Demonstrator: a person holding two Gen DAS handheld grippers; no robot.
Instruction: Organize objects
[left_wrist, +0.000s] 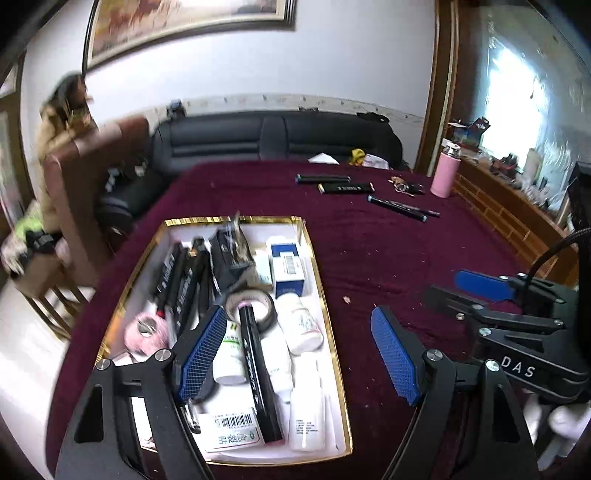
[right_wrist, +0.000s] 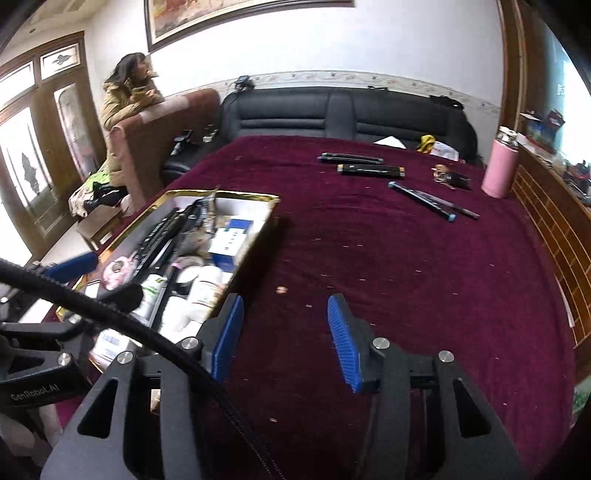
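Left wrist: right tool (left_wrist: 476, 291) reads "DAS" (box (left_wrist: 334, 332) labels blurred).

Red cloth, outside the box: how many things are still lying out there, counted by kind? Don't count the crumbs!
Black markers: 3
Thin pen: 1
Bunch of keys: 1
Pink bottle: 1
Total: 6

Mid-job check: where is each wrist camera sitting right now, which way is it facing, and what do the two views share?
Left wrist: above the gold-rimmed box, looking down-forward; left gripper open, right gripper at right.
Right wrist: right of the box, facing bare maroon cloth; right gripper open, empty.
Shared: box, pens, pink bottle, sofa.
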